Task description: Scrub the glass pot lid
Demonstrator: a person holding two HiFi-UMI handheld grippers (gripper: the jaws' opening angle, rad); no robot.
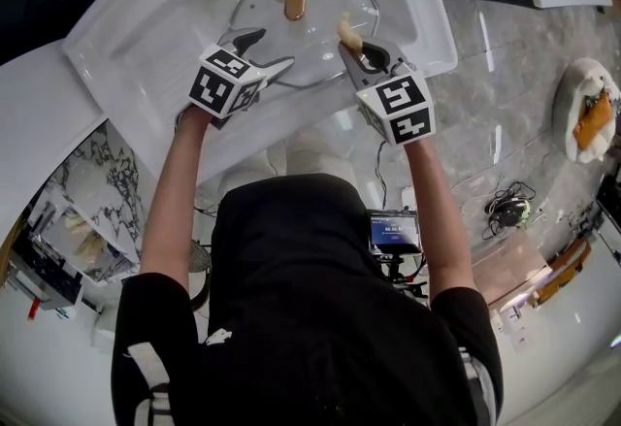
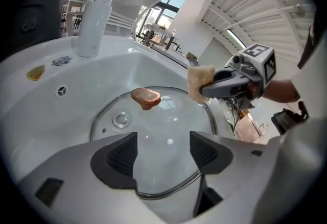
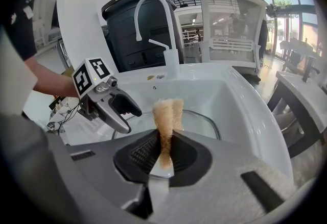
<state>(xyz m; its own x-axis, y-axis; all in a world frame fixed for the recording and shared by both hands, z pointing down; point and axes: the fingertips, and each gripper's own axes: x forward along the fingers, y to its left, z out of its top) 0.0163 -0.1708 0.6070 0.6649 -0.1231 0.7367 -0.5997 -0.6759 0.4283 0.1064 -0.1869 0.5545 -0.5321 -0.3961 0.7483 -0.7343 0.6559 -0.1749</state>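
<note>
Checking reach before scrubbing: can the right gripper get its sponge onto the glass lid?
Probably yes. The right gripper, shut on the sponge, holds it over the glass lid; nothing lies between, and the open left gripper is at the lid's other side.

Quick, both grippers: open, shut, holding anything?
Left gripper: open, holding nothing, glass lid beyond its jaws.
Right gripper: shut on the sponge.
</note>
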